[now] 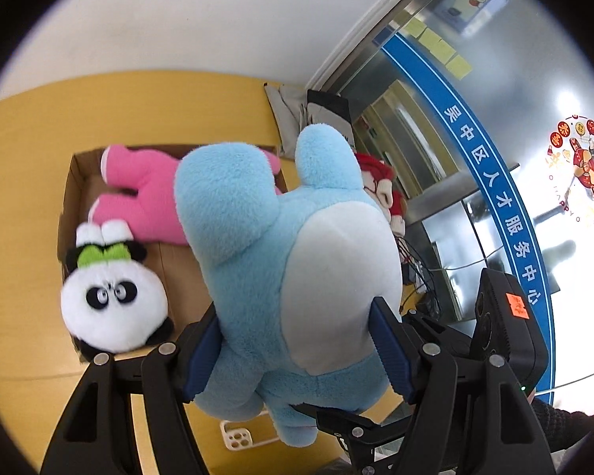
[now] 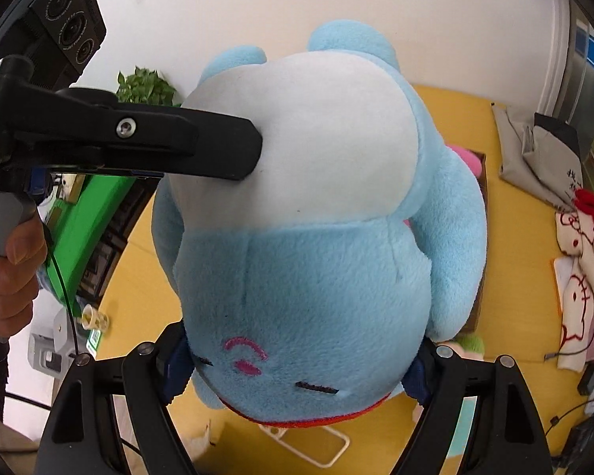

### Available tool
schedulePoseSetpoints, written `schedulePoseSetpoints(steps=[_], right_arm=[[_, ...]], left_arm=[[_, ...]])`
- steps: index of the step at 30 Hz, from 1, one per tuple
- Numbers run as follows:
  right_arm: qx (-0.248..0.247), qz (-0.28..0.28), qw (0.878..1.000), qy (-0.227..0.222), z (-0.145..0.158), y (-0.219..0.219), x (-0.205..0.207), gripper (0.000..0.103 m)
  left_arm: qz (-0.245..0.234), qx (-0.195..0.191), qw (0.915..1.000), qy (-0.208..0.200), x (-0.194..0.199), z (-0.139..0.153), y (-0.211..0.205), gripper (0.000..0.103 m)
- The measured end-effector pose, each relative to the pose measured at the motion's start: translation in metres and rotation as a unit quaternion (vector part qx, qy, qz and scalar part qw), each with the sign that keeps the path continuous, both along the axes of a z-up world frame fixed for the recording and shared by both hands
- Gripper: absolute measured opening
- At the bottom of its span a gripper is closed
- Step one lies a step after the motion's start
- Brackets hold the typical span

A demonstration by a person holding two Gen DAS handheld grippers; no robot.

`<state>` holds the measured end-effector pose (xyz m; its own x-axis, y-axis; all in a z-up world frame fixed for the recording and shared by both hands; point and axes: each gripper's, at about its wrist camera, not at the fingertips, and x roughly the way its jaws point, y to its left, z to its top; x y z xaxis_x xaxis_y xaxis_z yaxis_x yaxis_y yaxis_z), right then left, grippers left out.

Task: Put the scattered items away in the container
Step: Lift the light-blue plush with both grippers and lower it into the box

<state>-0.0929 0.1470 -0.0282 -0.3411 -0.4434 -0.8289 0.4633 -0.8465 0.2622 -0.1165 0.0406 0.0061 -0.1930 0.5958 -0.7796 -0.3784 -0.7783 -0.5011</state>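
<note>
We are gripping the blue plush (image 1: 281, 245) with both tongs at once: the left gripper (image 1: 297, 352) is pinching its lower body between the two blue pads (image 1: 390, 352), and the right gripper (image 2: 297, 364) is clamping its head just by the stitched pink mouth and closed eyes, so the toy is hanging in the air between us, over the near end of the cardboard box (image 1: 69, 206). Beyond the left fingers, inside that box, a pink plush (image 1: 146, 194) is lying flat and a panda plush (image 1: 113, 301) is resting at the near corner with its green bow up; we are judging two items stowed and this third one about to be lowered in. Past the right fingers, to the far right on the yellow table (image 2: 511, 213), a red-and-white plush (image 2: 582, 261) is lying outside the box, seemingly left to collect, beside a grey cloth bag (image 2: 534, 150) with unreadable dark writing. Beneath the toy a white phone case (image 1: 241, 437) is lying on the table. On the glass wall beyond, a blue band (image 1: 491, 182) is reading 吴中区人才服务中心; the orange tag (image 1: 518, 305) on the right gripper's camera is too blurred to read.
</note>
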Motion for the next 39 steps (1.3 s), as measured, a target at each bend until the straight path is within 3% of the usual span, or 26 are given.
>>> schedulePoseSetpoints(steps=[8, 19, 35, 39], right_arm=[[-0.019, -0.024, 1.0, -0.007, -0.002, 0.0, -0.045, 0.088], [-0.031, -0.045, 0.998, -0.043, -0.049, 0.001, -0.088, 0.088], [-0.056, -0.07, 0.984, -0.156, -0.182, -0.006, -0.119, 0.088], [-0.038, -0.076, 0.979, -0.183, -0.214, -0.008, -0.123, 0.088]], left_arm=[[-0.019, -0.011, 0.9998, 0.004, -0.049, -0.008, 0.005, 0.07], [-0.033, -0.038, 0.9986, -0.017, -0.095, -0.053, 0.015, 0.07], [-0.031, -0.077, 0.9894, -0.119, -0.136, -0.195, 0.019, 0.07], [-0.036, -0.082, 0.9854, -0.144, -0.139, -0.226, 0.023, 0.071]])
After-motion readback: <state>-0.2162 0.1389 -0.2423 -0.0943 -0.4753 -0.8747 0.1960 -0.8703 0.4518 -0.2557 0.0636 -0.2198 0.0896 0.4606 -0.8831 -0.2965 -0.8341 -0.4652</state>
